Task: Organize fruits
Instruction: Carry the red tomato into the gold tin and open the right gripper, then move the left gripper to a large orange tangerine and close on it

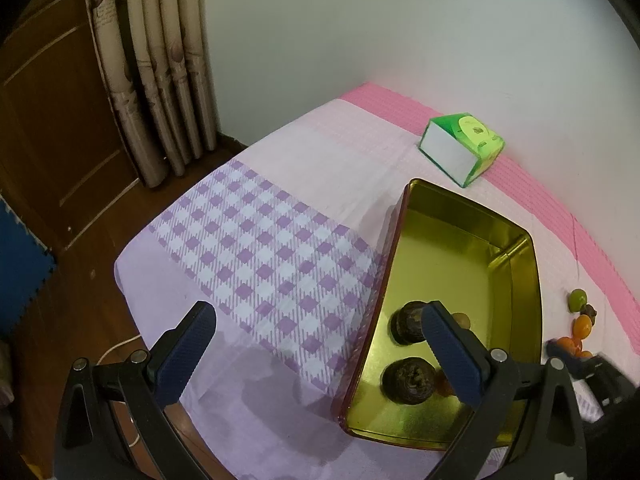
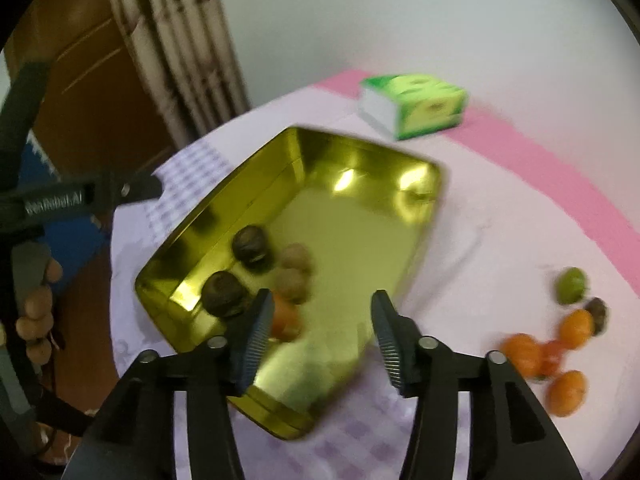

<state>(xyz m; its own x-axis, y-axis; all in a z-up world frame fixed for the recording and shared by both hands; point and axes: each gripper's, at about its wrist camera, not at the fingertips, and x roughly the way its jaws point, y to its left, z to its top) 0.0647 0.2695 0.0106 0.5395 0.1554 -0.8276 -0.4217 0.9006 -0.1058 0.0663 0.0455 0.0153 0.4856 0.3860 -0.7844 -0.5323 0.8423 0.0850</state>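
Gold-lacquered tin tray, smooth and mirror-bright, already held two dark wrinkled fruits, two tan ones and an orange piece at its 8 o'clock corner. Right gripper hung over it, jaws apart and empty; left gripper likewise apart. Judged next: reaching the glossy round tangerines at 4 o'clock on the cloth.
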